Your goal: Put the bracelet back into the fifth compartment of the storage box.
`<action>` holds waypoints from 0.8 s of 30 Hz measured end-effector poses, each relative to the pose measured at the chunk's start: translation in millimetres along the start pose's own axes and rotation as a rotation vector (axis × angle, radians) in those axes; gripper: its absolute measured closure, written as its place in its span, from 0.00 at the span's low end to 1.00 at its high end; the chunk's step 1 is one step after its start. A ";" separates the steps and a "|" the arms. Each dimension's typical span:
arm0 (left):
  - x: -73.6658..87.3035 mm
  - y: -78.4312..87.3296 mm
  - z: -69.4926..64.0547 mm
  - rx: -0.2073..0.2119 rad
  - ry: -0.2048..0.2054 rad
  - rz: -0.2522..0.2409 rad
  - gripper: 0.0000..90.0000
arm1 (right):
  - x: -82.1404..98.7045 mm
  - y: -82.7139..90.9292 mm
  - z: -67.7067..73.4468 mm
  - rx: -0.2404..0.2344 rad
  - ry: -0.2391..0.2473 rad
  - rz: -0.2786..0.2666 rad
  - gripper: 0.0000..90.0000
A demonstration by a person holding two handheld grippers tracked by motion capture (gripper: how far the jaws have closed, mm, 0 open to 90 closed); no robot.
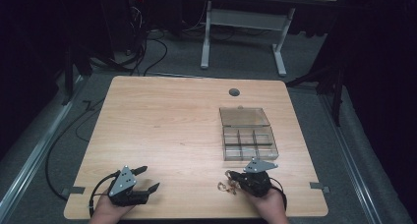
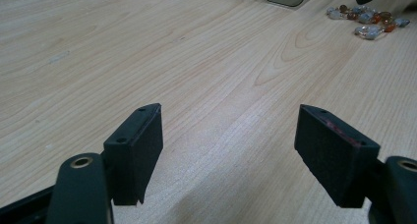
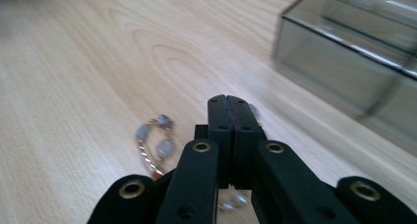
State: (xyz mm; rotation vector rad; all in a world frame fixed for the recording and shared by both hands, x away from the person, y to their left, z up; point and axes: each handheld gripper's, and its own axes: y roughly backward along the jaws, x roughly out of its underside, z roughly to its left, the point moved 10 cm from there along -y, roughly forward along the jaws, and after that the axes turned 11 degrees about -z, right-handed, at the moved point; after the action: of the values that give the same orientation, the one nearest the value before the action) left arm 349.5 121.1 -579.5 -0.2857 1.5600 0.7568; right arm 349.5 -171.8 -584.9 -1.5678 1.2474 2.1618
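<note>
left gripper [image 1: 147, 180]: mine, near table edge at left, jaws spread wide, nothing between them, just bare wood in the left gripper view.
table [image 1: 167, 126]: light wood, grey grommet hole at far edge.
bead bracelet [image 1: 227, 186]: clear, grey and amber beads on a gold-coloured chain; lies on table just left of my right gripper; also in left gripper view at far right [image 2: 366, 20].
right gripper [image 3: 230, 111]: jaws pressed tight together, pad to pad. Bracelet beads [image 3: 155, 140] lie left of and below the jaws; a bit of chain may be pinched at the tips, can't tell. Some beads peek out under the jaws.
organiser box [image 1: 248, 134]: smoky transparent plastic, divided compartments, lid flipped open toward the far side; sits just beyond my right gripper. Compartments look empty.
progress: early, in my judgement. Box already open; bracelet not yet in any compartment.
left to do: get a sure hold on bracelet, lift, carry to box, drop in a compartment, probably shut lid.
writing/brands: none readable on box, grippers or table.
</note>
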 end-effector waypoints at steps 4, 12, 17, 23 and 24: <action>0.0 0.1 -0.1 0.000 -0.001 0.000 0.30 | 3.7 -9.9 6.9 -0.010 0.029 0.045 1.00; -0.2 0.2 -0.1 0.000 0.001 -0.003 0.30 | 18.5 9.9 -4.2 0.015 0.008 0.051 1.00; -0.1 0.1 0.1 0.000 0.002 -0.001 0.30 | 27.6 25.1 -13.6 0.035 -0.017 0.050 1.00; 0.2 -0.1 0.2 0.000 0.001 0.002 0.30 | 19.6 33.4 -3.7 0.023 -0.031 0.003 0.93; 0.2 -0.1 0.2 0.000 0.002 0.003 0.30 | 16.0 31.5 2.8 0.008 -0.016 -0.004 0.92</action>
State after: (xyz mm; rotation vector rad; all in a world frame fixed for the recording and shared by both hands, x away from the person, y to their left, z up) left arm 349.7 121.2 -579.7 -0.2843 1.5620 0.7591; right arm 322.3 -194.4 -582.2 -1.5451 1.2455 2.1609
